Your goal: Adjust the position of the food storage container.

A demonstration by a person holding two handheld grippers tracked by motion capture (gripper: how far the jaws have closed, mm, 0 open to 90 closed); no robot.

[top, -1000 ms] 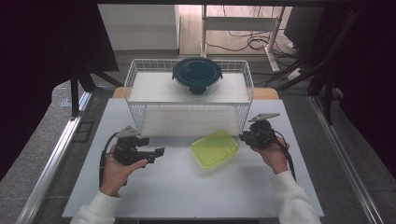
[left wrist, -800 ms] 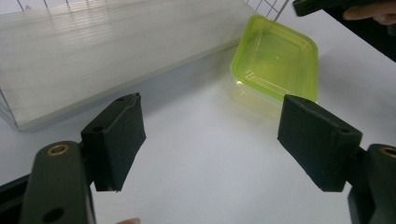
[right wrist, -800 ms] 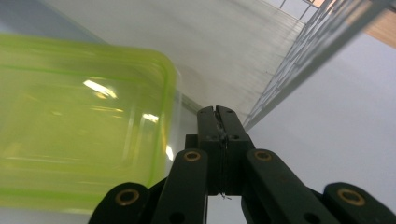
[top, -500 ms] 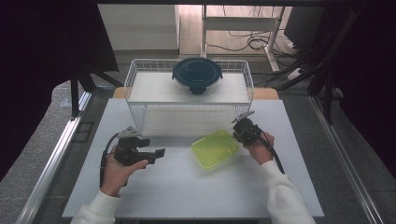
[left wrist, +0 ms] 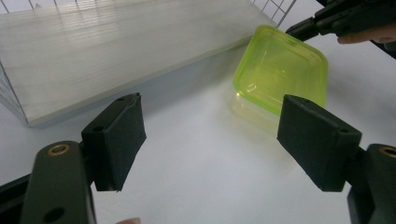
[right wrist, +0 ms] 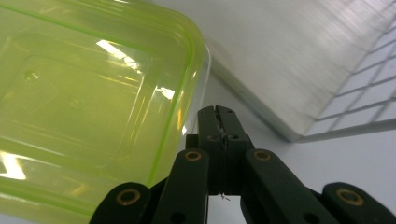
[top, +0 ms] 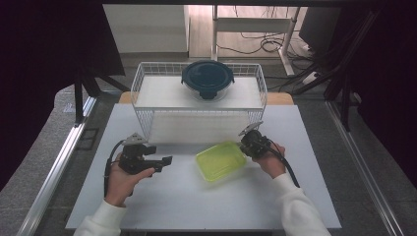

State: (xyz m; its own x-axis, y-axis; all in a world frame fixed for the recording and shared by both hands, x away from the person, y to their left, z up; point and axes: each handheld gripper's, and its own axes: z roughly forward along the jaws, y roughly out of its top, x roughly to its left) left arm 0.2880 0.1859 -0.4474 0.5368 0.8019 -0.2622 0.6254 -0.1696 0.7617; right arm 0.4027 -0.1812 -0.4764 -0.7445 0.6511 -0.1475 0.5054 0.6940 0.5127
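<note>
High view: the white table (top: 196,211) is evenly lit from above while the surroundings fall into near black, and detail is soft throughout. Left gripper view: a bright washed-out patch on the table beside the green container (left wrist: 280,70), with the near jaws slightly out of focus. Right gripper view: white glare streaks on the container's plastic, background blurred, possibly from motion.
</note>
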